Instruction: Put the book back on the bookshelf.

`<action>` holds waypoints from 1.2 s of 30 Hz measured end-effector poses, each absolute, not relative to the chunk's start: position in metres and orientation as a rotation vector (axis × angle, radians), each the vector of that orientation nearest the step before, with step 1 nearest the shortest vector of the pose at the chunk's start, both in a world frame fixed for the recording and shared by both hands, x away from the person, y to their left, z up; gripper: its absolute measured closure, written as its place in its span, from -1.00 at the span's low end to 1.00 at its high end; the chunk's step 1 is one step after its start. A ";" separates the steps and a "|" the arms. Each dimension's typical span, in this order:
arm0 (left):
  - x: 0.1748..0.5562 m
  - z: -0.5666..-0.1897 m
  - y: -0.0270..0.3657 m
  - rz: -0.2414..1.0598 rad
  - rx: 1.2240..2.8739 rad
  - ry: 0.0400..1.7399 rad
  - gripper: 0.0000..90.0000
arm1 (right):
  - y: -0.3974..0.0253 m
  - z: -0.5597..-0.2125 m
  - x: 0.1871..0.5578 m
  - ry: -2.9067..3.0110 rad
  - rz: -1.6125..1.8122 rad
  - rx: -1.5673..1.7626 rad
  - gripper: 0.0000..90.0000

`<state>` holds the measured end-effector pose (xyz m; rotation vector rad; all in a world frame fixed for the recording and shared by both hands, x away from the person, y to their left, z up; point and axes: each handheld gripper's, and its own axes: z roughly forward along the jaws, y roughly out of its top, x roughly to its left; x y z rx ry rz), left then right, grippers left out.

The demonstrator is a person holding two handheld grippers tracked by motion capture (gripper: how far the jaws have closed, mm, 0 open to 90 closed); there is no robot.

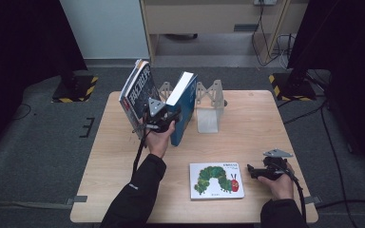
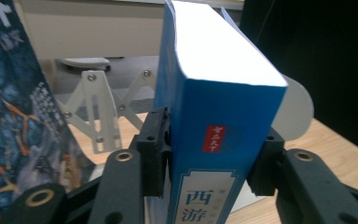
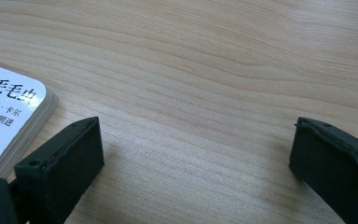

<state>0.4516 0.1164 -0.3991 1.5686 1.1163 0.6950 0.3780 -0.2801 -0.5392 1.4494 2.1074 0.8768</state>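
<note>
A thick blue book (image 1: 184, 102) stands tilted on its edge at the back of the table (image 1: 123, 190). My left gripper (image 1: 170, 117) is shut on its spine. In the left gripper view both jaws press the sides of the blue book (image 2: 219, 112), so my left gripper (image 2: 209, 161) holds it. A dark patterned book (image 1: 135, 90) leans just left of it, also visible as the dark book (image 2: 9, 121). A white caterpillar picture book (image 1: 216, 180) lies flat near the front. My right gripper (image 1: 250, 170) rests open just right of it, over bare wood, my right gripper (image 3: 196, 154) beside the picture book's corner (image 3: 9, 112).
A white metal book stand (image 1: 209, 107) sits at the back centre, right of the blue book; its hinged struts (image 2: 98, 107) show behind the books. Black stands with striped bases flank the table on the floor. Cables trail from both grippers.
</note>
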 end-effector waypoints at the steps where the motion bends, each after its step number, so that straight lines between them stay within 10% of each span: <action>1: 0.452 -0.398 0.116 0.713 1.575 1.117 0.29 | -0.280 -0.539 0.378 2.107 0.877 1.450 -0.93; 36: 0.462 -0.399 0.105 0.787 1.487 1.213 0.34 | -0.279 -0.539 0.379 2.111 0.882 1.451 -0.95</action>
